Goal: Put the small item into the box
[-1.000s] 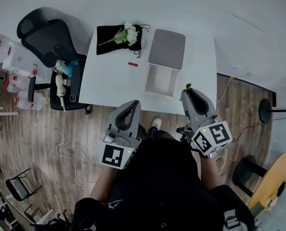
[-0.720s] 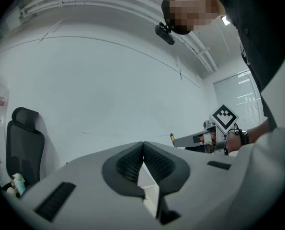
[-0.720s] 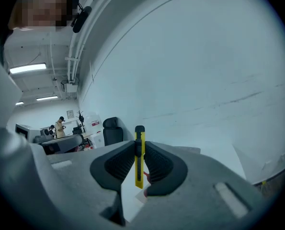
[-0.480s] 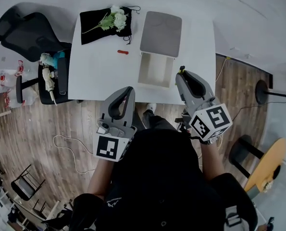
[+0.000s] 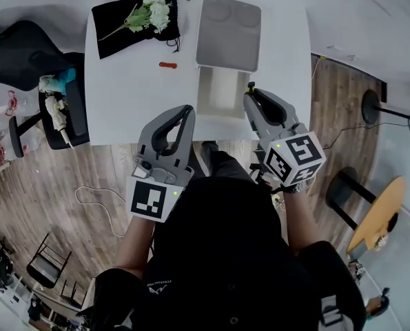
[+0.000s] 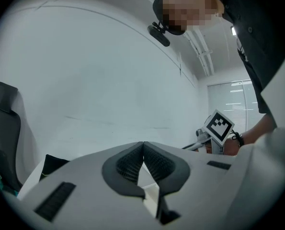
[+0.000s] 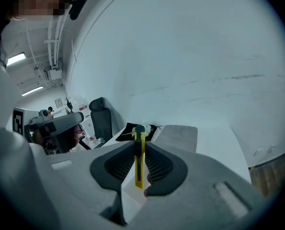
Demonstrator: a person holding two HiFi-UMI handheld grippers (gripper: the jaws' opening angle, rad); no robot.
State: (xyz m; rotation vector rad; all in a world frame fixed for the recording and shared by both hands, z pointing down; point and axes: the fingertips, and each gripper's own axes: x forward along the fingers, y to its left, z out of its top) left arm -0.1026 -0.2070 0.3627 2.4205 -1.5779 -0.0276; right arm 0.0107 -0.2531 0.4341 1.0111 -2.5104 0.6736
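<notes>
A white open box [image 5: 218,93] with its grey lid [image 5: 229,23] folded back stands on the white table [image 5: 122,95]. A small red item [image 5: 167,65] lies on the table left of the box. My right gripper [image 5: 251,90] hovers at the box's near right corner, shut on a yellow utility knife [image 7: 139,159] held upright between its jaws; the grey lid [image 7: 178,133] shows beyond. My left gripper [image 5: 187,110] sits at the table's near edge, left of the box, shut with nothing in it [image 6: 143,150].
A black cloth [image 5: 132,18] with a white flower [image 5: 151,9] lies at the table's far left. An office chair [image 5: 60,109] holding clutter stands left of the table. A cable [image 5: 98,202] trails on the wooden floor, and a round stool [image 5: 342,192] stands to the right.
Both grippers have moved forward to the table's near edge. The right gripper with the knife now reaches the box's near right corner.
</notes>
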